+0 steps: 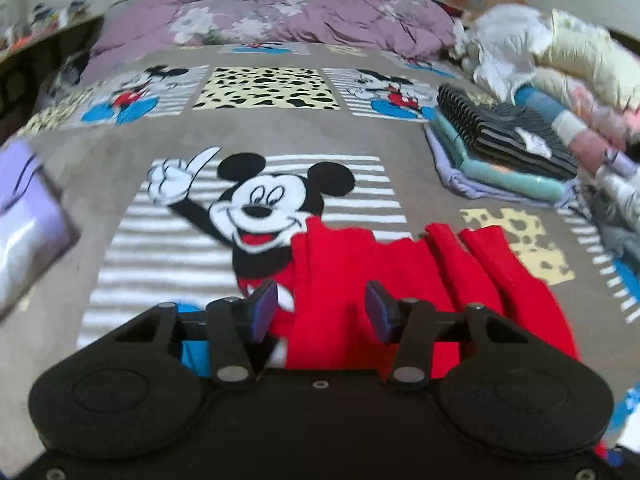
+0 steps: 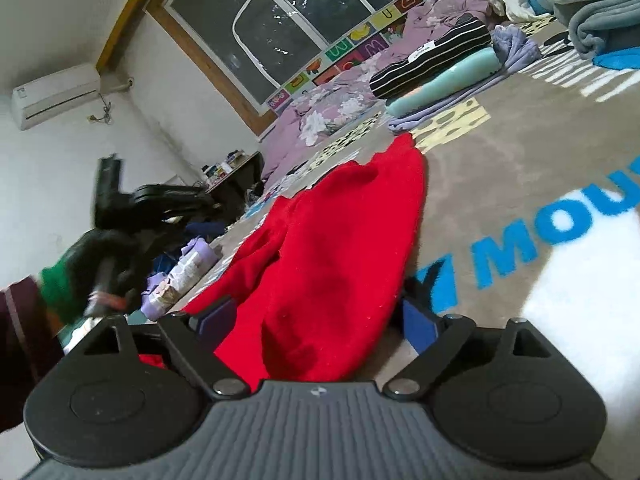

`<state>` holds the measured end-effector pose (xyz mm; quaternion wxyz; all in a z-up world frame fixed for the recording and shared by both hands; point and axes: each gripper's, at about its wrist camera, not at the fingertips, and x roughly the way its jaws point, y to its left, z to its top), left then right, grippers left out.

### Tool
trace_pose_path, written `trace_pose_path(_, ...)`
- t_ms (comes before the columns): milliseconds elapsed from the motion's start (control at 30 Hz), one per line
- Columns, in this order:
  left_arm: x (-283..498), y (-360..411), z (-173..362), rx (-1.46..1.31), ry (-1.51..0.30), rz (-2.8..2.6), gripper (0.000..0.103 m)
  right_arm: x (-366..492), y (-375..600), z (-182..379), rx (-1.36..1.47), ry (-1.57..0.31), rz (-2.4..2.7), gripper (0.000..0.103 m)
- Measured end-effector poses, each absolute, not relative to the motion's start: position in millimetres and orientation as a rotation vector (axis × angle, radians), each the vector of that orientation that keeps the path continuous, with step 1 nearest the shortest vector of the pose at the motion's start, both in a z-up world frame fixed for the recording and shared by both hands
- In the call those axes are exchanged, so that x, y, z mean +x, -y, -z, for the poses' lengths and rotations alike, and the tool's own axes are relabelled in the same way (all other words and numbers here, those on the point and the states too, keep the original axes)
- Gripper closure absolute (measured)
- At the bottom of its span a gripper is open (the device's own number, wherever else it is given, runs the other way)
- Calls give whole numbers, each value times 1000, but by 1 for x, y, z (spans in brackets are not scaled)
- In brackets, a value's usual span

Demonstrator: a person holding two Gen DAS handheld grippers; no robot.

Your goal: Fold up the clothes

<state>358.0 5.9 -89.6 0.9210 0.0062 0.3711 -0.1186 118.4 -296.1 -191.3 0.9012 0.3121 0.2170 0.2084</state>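
A red garment lies rumpled on the Mickey Mouse blanket; it also shows in the right wrist view. My left gripper is open, its jaws apart just above the garment's near edge. My right gripper is open, its jaws on either side of the garment's near end, low over the blanket. The left gripper, held by a gloved hand, shows blurred at the left of the right wrist view.
A stack of folded clothes with a black striped piece on top lies at the right; it also shows in the right wrist view. Unfolded laundry is piled beyond. A purple quilt lies at the back. A lilac package sits left.
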Motion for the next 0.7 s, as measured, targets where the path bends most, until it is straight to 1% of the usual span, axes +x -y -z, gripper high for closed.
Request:
trace_pose_path(167, 385, 7, 103, 81, -787, 247, 60, 118, 298, 193, 662, -442, -450, 14)
trace_pose_path(300, 397, 15, 112, 99, -804, 260, 66, 118, 299, 194, 679, -433, -463, 14)
trace_pose_path(400, 405, 22, 118, 113, -819, 252, 69, 117, 300, 194, 685, -430, -467, 14)
trace_pose_path(433, 407, 23, 119, 108, -823, 252, 72, 117, 300, 194, 686, -429, -468, 14)
trace_pose_path(500, 409, 25, 120, 102, -830, 251, 88, 116, 300, 194, 690, -427, -471, 14)
trace_pose_path(567, 409, 28, 118, 105, -835, 258, 99, 115, 300, 194, 692, -426, -472, 14)
trace_pose_path(700, 399, 30, 106, 122, -787, 228, 100, 114, 300, 194, 693, -426, -473, 14)
